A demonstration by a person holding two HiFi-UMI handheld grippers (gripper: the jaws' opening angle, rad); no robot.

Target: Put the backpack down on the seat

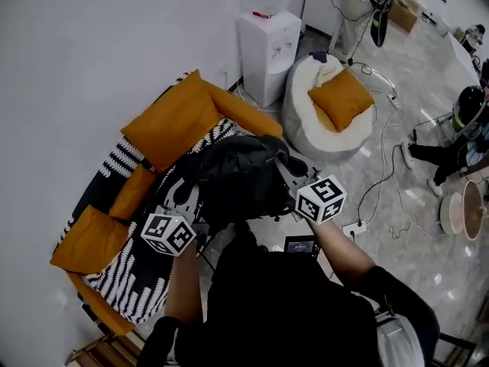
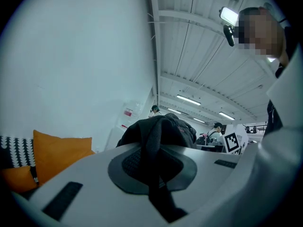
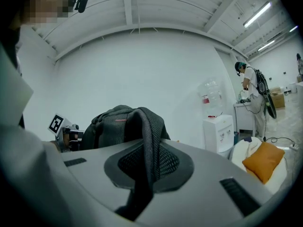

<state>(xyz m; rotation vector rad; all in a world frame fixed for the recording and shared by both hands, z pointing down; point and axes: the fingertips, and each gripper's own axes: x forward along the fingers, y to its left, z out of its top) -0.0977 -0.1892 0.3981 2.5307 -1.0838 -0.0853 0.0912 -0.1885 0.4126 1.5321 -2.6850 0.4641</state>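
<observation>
- The backpack point(image 1: 237, 178) hangs in the air between the two grippers, in front of the person point(image 1: 290, 304). It is over the near end of the striped seat point(image 1: 126, 285) of the sofa point(image 1: 103, 316). It does not appear to rest on anything, so its whole weight likely hangs from two thin straps.
- The left gripper point(image 1: 189, 196) is clamped on a mesh shoulder strap point(image 2: 152, 148), and the right gripper point(image 1: 285, 167) is clamped on the second strap point(image 3: 150, 136). Each holds only a narrow band of webbing across its pad. A jolt while lowering could let the band slide out and drop that side.
- If one gripper lets go before the other, the bag would probably swing and twist on the remaining strap. It could then roll off the seat's front edge onto the floor point(image 1: 428, 258).
- Orange cushions crowd the seat: a large back cushion point(image 1: 172, 117) and a smaller cushion point(image 1: 134, 191) just beside the bag. Set partly on one of them, the soft bag may lean and topple.
- The bag itself hides the patch of seat beneath it in the head view, so the landing spot has to be judged half blind.
- Further out, cables point(image 1: 382, 178) trail across the floor on the person's right, and a sideways step could catch them.
- The beanbag point(image 1: 306, 128) stands near, and swinging the bag wide could knock against it.
</observation>
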